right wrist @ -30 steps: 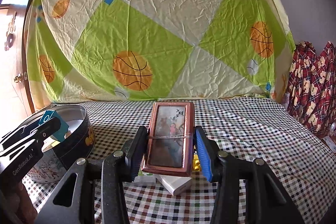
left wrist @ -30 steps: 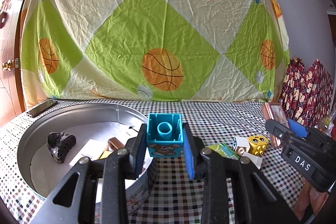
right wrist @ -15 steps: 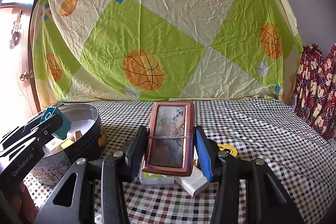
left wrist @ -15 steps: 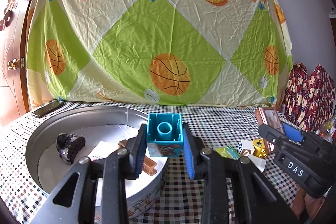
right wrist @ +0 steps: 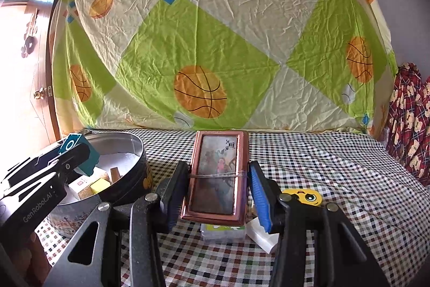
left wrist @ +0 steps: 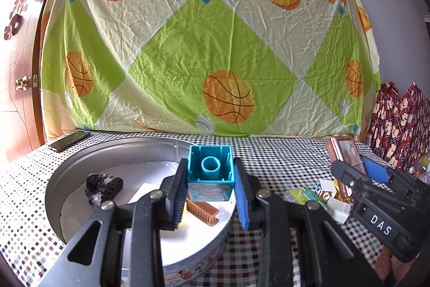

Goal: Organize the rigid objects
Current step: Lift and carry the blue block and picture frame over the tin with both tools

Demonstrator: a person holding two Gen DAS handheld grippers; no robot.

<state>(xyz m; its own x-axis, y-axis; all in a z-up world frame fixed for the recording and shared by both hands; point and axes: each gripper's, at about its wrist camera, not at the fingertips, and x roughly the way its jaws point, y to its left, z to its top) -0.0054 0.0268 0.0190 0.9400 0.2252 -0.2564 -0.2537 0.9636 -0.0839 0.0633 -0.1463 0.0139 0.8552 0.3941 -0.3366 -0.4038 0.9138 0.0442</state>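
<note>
My left gripper (left wrist: 211,190) is clamped on the teal block (left wrist: 210,166), open side up, ctr frame, held over the tin (left wrist: 67,174) w/ its near-right rim just below. In the tin: brown comb (left wrist: 203,209) under the block, dark lump (left wrist: 103,186) at left. My right gripper (right wrist: 219,192) is clamped on the framed pic (right wrist: 216,178), upright, ctr of the rt wrist view, above the checked cloth (right wrist: 336,166). Yellow toy (right wrist: 303,197) sits just right of it; tin at lower left there.
</note>
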